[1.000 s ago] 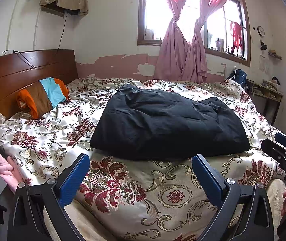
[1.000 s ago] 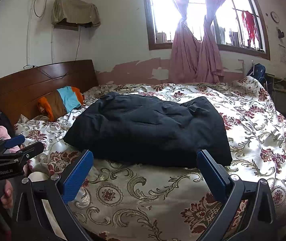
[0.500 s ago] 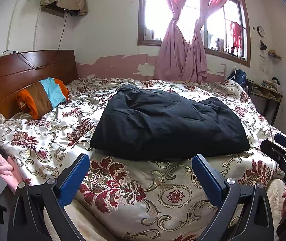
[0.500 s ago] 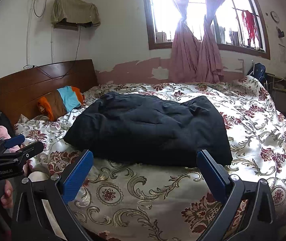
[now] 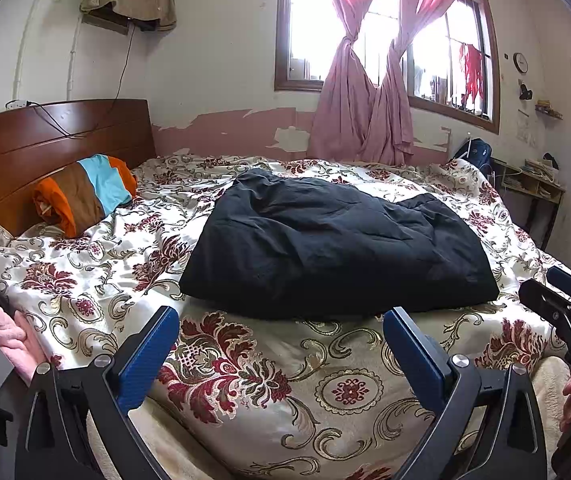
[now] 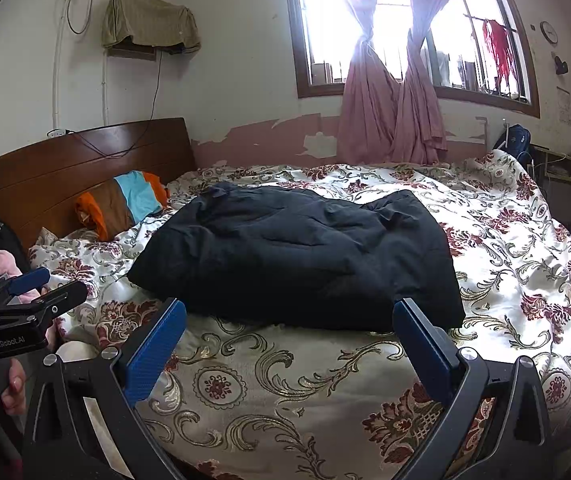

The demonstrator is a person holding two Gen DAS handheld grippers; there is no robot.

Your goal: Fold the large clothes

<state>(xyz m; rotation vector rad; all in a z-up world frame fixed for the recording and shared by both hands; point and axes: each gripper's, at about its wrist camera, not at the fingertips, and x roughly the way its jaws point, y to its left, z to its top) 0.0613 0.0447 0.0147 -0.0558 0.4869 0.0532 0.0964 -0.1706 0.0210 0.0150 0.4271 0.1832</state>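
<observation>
**Both grippers hover at the bed's edge, black garment folded on the quilt**

A black padded garment (image 5: 337,244) lies folded into a rough rectangle on the floral quilt (image 5: 85,280) that covers the bed, about midway across it. Its surface is creased and puffy, and its near edge faces the two grippers.

The left gripper (image 5: 281,344) sits just short of that near edge, jaws spread wide with nothing between them, blue pads facing inward over the quilt. The right gripper (image 6: 291,338) is likewise held before the garment's near edge, jaws spread wide and empty; its right finger overlaps the garment's near right corner in view, though contact cannot be confirmed.

Beyond the garment's left side, a striped orange, brown and blue pillow (image 5: 85,192) rests against the wooden headboard (image 5: 45,140). Behind the garment, pink curtains (image 5: 365,112) hang tied at the window.
</observation>
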